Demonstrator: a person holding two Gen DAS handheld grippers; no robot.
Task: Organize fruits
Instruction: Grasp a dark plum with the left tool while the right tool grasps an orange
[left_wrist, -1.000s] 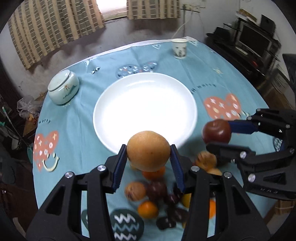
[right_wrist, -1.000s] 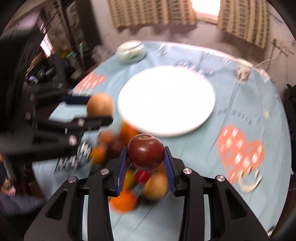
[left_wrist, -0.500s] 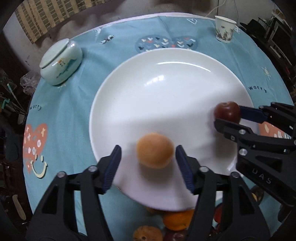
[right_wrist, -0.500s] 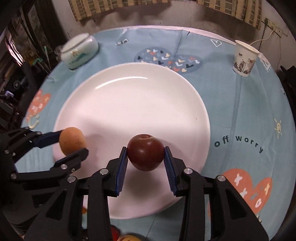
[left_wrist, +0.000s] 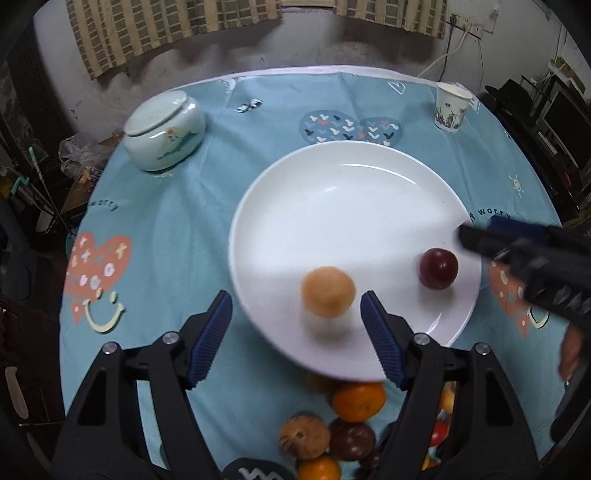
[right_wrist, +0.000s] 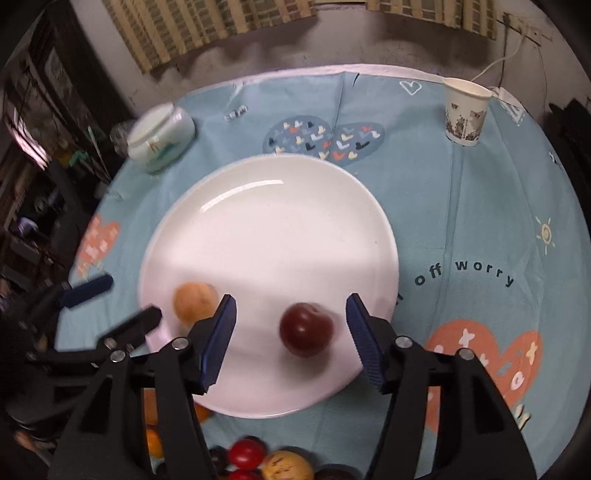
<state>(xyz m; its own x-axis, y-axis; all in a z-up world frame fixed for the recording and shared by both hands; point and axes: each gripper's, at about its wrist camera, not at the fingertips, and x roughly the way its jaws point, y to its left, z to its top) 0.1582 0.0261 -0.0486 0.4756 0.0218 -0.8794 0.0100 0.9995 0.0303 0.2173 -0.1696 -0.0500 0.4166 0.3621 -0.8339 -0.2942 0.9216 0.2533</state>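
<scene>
A white plate sits in the middle of the blue cloth. A tan round fruit lies on its near part, loose between the fingers of my left gripper, whose jaws are opening and do not touch it. A dark red plum rests on the plate between the fingers of my right gripper, which is also opening, its pads clear of the fruit. The plum also shows in the left wrist view, and the tan fruit in the right one. Several more fruits are piled below the plate.
A pale lidded ceramic jar stands at the far left of the table. A paper cup stands at the far right. The round table's edge curves close on both sides, with dark furniture beyond the right side.
Both grippers carried their fruit from the pile over the plate, then opened. The tan fruit and the plum now lie free on the plate.
</scene>
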